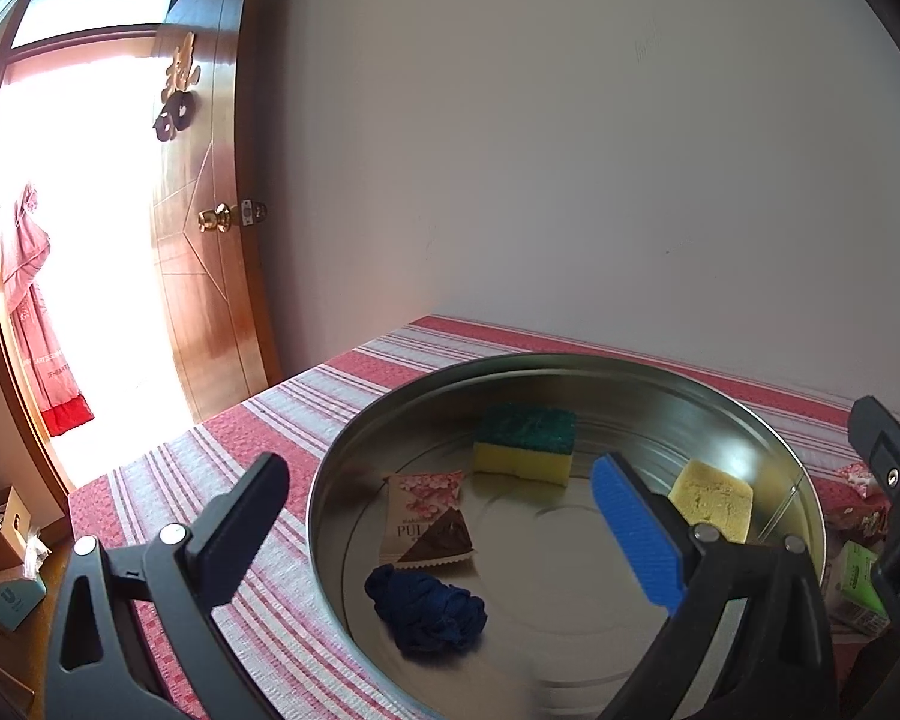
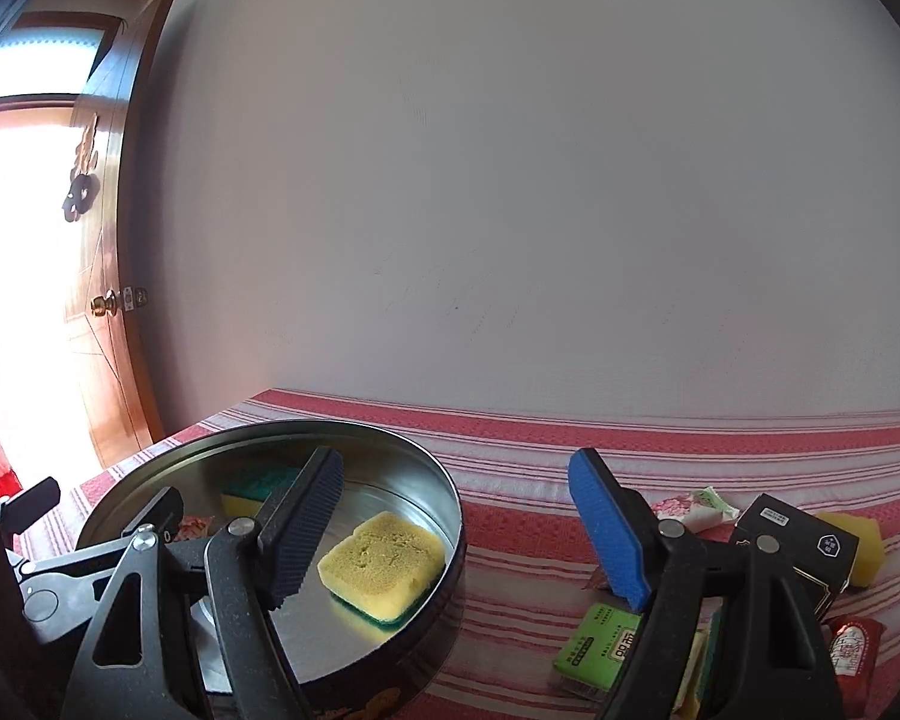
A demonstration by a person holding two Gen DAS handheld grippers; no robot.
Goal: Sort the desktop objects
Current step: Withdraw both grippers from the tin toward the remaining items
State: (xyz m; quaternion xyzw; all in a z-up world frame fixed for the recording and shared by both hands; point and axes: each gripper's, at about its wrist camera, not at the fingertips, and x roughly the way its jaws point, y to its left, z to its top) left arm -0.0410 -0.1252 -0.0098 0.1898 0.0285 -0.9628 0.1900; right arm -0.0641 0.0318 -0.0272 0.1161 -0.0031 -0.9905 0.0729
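Both claws are seen spread wide w/ nothing between the pads. The left gripper [image 1: 444, 516] straddles the near-left rim of the round metal tin [image 1: 807, 498]: one finger outside it over the striped tablecloth [image 1: 222, 456], the blue pad [image 1: 636, 534] inside above the tin floor. The right gripper [image 2: 456, 528] hangs empty over the cloth between the tin and the loose pile.

Tin contents, as seen from the left wrist:
- yellow/green sponge [image 1: 525, 444], toward the far wall, scouring side up
- second sponge [image 1: 714, 498], against the right wall, yellow side up
- pink snack packet [image 1: 429, 519], flat near the centre-left
- dark blue cloth bundle [image 1: 426, 606], near the front-left wall

Still unsorted, near the table's right edge: a green packet [image 2: 600, 648], a black box [image 2: 798, 546] w/ a yellow sponge [image 2: 864, 546] behind it, a pale green-and-pink wrapper [image 2: 699, 507], a red sachet [image 2: 852, 654]. Other bits under the right finger can't be identified.

Handling, judged:
- Green packet is probably light, thin, film-slick; it lies flat, so it is best pinched across a raised edge, else it may slide on the cloth.
- Box looks stiff and light; to be gripped across its narrow faces, moderate squeeze.
- Sponge is soft, compressible, grippy; it can be taken mid-body, no damage risk.
- Sachets are likely crinkly and slippery; crimped ends give the best hold.

Tin is shallow w/ a low wall, so items can be dropped from just above the rim; floor space remains at the centre and front-right.
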